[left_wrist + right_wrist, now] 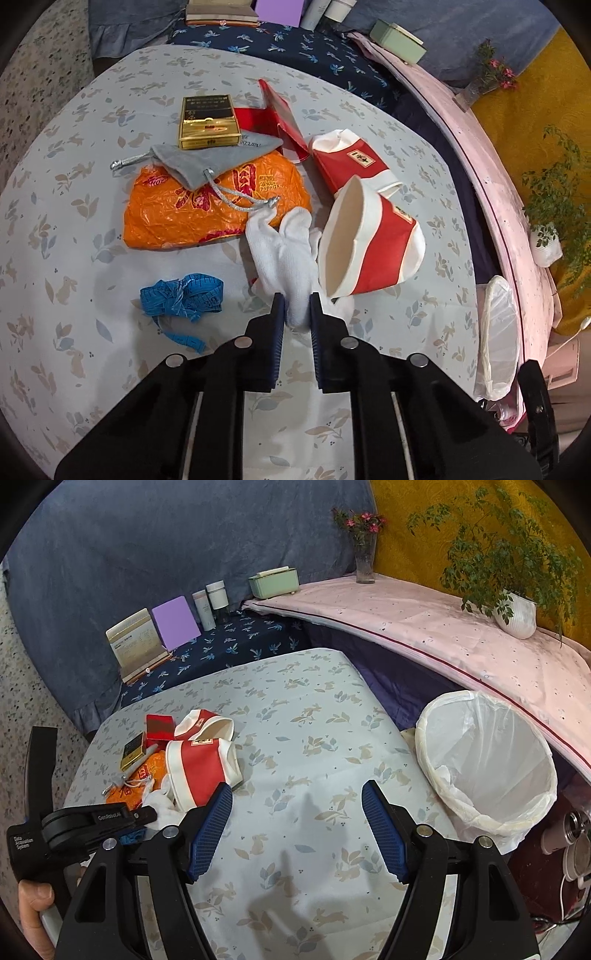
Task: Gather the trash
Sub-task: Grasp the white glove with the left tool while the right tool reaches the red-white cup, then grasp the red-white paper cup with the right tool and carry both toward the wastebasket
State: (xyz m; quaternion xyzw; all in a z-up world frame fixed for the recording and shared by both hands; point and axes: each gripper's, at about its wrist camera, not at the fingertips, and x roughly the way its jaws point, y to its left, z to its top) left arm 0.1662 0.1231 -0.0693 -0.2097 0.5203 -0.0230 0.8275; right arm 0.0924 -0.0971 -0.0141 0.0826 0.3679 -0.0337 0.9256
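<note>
My left gripper (297,299) is shut on the near end of a white cloth (284,243) that lies on the table. Beside it lie two red-and-white paper cups, one close (373,247) and one farther (351,162), both on their sides. To the left are an orange plastic bag (207,210), a grey drawstring pouch (214,158), a gold box (208,122) and a blue measuring tape (184,297). My right gripper (297,786) stands open above bare tablecloth, with nothing between its fingers. A lined white bin (443,709) stands at the table's right edge.
A red folded card (282,118) lies behind the pile. Past the table are a dark blue shelf with books and bottles (207,605), and a pink-covered ledge with a green box (273,581), a vase (365,561) and a potted plant (517,613). A person's hand (33,897) holds the left gripper's handle.
</note>
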